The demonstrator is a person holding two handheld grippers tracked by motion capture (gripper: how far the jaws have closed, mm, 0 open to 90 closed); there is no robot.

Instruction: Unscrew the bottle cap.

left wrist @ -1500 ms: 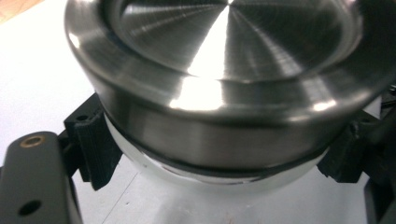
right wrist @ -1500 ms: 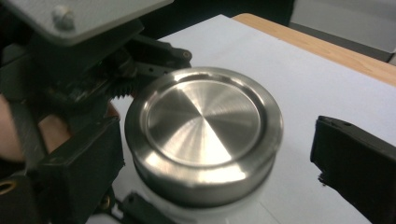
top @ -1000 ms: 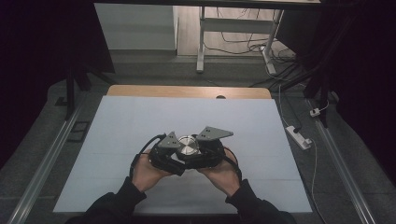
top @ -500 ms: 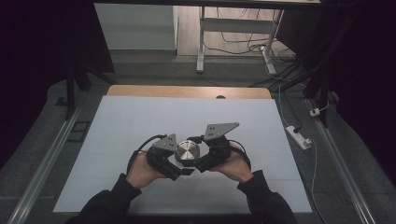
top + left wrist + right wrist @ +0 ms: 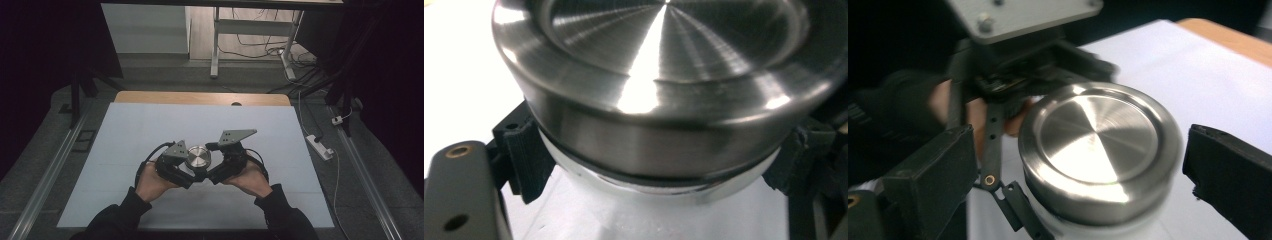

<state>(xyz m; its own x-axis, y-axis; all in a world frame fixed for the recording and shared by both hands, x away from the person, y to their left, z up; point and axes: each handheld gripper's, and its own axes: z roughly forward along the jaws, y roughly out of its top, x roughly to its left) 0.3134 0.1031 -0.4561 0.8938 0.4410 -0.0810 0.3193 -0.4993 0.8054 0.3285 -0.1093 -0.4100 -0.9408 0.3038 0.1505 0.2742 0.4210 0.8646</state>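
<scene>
On the white worktop (image 5: pixel 125 150) near its 6 o'clock edge, the left claw (image 5: pixel 186 169) grips the white body of a bottle (image 5: pixel 664 200) just under its steel lid (image 5: pixel 198 157). The bottle stands upright, long axis vertical. The right claw (image 5: pixel 212 172) sits open around the lid, jaws apart at 9 and 3 o'clock, not touching. Since a second ago, the hands have spread apart and the right claw has swung outward.
</scene>
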